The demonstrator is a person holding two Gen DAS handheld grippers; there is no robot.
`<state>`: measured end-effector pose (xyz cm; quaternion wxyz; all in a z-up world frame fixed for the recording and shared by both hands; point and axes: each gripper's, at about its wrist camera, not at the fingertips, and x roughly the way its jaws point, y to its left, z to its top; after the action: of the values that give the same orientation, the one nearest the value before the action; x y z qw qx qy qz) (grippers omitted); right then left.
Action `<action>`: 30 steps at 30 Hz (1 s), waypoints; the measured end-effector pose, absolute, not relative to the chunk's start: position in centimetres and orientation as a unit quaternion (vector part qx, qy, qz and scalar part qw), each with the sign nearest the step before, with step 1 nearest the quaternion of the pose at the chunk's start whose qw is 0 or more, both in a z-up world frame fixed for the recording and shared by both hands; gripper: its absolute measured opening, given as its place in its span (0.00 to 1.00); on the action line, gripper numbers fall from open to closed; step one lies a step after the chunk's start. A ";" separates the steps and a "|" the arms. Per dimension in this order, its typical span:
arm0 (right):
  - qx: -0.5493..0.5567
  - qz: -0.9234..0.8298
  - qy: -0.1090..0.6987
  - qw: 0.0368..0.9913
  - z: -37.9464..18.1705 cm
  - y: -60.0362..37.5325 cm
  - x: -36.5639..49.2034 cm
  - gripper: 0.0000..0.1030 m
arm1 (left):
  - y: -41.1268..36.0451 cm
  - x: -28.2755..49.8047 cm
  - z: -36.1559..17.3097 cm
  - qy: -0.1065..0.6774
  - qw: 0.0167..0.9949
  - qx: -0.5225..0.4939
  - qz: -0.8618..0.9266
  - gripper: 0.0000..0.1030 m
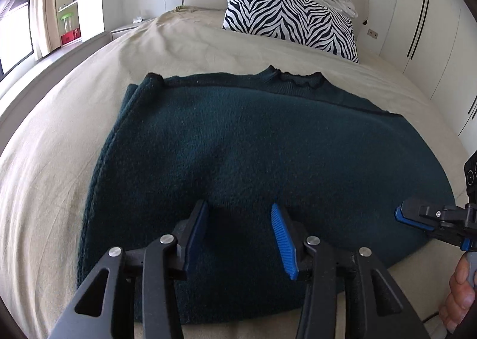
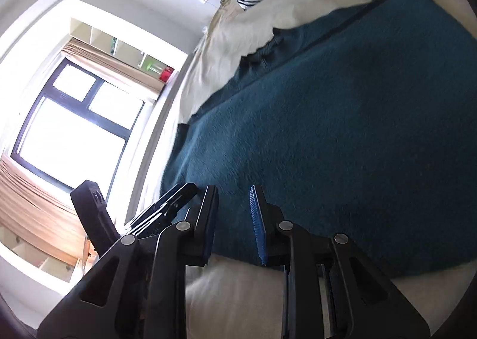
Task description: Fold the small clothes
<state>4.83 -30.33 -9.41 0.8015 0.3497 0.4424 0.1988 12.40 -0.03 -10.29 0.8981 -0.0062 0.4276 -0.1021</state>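
While both jaws gape empty, sweater (image 1: 238, 145) lies flat on bed (image 1: 74, 130).

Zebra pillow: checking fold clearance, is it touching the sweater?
Apart. The left wrist view shows bare bed sheet between the zebra pillow and the sweater.

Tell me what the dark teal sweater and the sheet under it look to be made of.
The sweater looks like a thick wool or wool-like knit: matte, fuzzy nap, ribbed neckline, raised seam along one edge. The beige bed sheet looks like thin woven cotton or a blend: smooth, matte, with fine creases. The exact fibre of either cannot be told.
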 end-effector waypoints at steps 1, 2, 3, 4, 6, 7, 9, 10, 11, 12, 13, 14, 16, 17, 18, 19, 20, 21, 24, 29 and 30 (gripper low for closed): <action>0.350 0.184 0.461 0.794 -10.7 -30.5 4.7 0.21 | 0.4 12.1 -10.5 0.428 0.898 -0.008 -0.106 0.46; 0.366 0.177 0.460 0.789 -11.7 -31.2 3.7 0.20 | 0.8 11.8 -10.4 0.429 0.897 -0.015 -0.108 0.46; 0.392 0.174 0.446 0.785 -12.2 -32.6 3.1 0.18 | 1.3 11.7 -10.3 0.430 0.896 -0.021 -0.107 0.46; 0.408 0.159 0.433 0.788 -12.2 -34.4 2.5 0.18 | 1.8 11.5 -10.2 0.430 0.896 -0.024 -0.104 0.46; 0.411 0.108 0.406 0.810 -11.8 -37.8 0.8 0.18 | 2.7 11.1 -10.2 0.431 0.896 -0.036 -0.102 0.46; 0.420 0.084 0.393 0.814 -11.7 -39.6 -0.2 0.17 | 3.1 10.8 -10.1 0.430 0.896 -0.043 -0.101 0.46; 0.447 0.032 0.374 0.812 -11.4 -43.3 -1.9 0.17 | 3.8 10.2 -9.7 0.427 0.897 -0.057 -0.095 0.46; 0.453 0.014 0.363 0.814 -10.9 -44.4 -2.8 0.20 | 4.2 9.8 -9.5 0.426 0.898 -0.065 -0.090 0.46; 0.454 -0.003 0.355 0.817 -10.2 -45.0 -3.5 0.20 | 4.5 9.4 -9.2 0.423 0.899 -0.072 -0.085 0.46; 0.455 -0.010 0.347 0.820 -9.4 -45.1 -4.2 0.24 | 4.8 9.1 -9.0 0.419 0.901 -0.078 -0.079 0.46; 0.457 0.002 0.339 0.822 -8.7 -44.6 -4.5 0.24 | 5.0 8.7 -8.9 0.417 0.902 -0.084 -0.075 0.46; 0.460 0.026 0.336 0.821 -8.0 -43.8 -4.6 0.24 | 5.1 8.7 -8.9 0.416 0.902 -0.089 -0.074 0.48; 0.445 0.079 0.343 0.823 -6.8 -40.8 -3.8 0.24 | 5.1 8.8 -9.3 0.423 0.898 -0.094 -0.071 0.48; 0.430 0.103 0.350 0.826 -6.3 -38.7 -3.2 0.24 | 5.1 8.9 -9.6 0.427 0.897 -0.093 -0.069 0.48; 0.415 0.128 0.360 0.826 -6.1 -36.7 -2.5 0.24 | 5.2 9.0 -9.8 0.429 0.896 -0.092 -0.069 0.48; 0.399 0.149 0.370 0.826 -6.1 -34.7 -1.6 0.24 | 5.4 8.9 -9.9 0.429 0.896 -0.094 -0.071 0.48; 0.381 0.163 0.383 0.826 -6.4 -32.7 -0.5 0.24 | 5.7 9.0 -10.0 0.429 0.895 -0.099 -0.075 0.48; 0.369 0.169 0.398 0.823 -6.9 -31.5 0.1 0.24 | 6.0 8.9 -10.0 0.429 0.894 -0.105 -0.079 0.48; 0.365 0.147 0.446 0.804 -9.9 -31.2 1.2 0.24 | 7.3 8.7 -9.9 0.427 0.891 -0.124 -0.088 0.47; 0.432 0.082 0.411 0.799 -11.9 -37.3 -2.1 0.24 | 10.1 7.1 -8.5 0.405 0.896 -0.166 -0.076 0.46; 0.428 0.064 0.402 0.807 -11.4 -38.3 -3.0 0.24 | 10.8 6.7 -8.1 0.397 0.898 -0.177 -0.071 0.46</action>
<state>-2.95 -38.28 -11.37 0.8070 0.4276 0.4022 0.0640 6.74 10.85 -8.10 0.8977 -0.1771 0.3972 -0.0714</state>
